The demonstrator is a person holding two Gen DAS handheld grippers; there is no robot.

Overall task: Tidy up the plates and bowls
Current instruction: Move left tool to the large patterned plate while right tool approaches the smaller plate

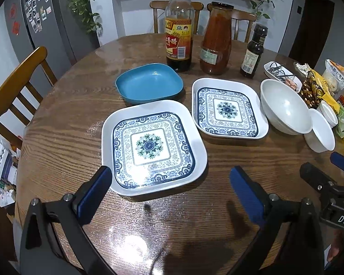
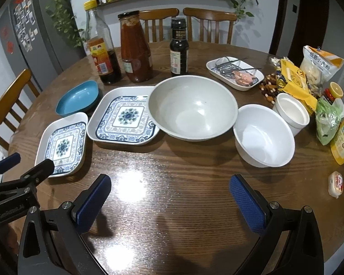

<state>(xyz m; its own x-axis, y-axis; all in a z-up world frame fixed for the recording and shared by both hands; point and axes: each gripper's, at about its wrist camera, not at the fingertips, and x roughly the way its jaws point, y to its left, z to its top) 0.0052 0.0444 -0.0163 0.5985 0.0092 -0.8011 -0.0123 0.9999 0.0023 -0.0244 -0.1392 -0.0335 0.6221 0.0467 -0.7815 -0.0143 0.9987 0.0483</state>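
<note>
Nothing was gathered yet: both the left tool (image 1: 170, 191) and right tool (image 2: 170, 198) hung spread and empty over the counter (image 2: 172, 206). The near patterned plate (image 1: 153, 146) lay at twelve o'clock of the left tool, its twin (image 1: 228, 108) at one o'clock; the big bowl (image 2: 192, 107) and white bowl (image 2: 263, 135) lay at twelve and one o'clock of the right tool. Next probably called for pinching a plate rim to stack it

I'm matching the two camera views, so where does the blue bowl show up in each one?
Left wrist: blue bowl sits upper centre, behind the near patterned plate.
Right wrist: blue bowl sits far left, behind the same plate.
Shared landmark: the yellow-capped bottle just behind it.
</note>
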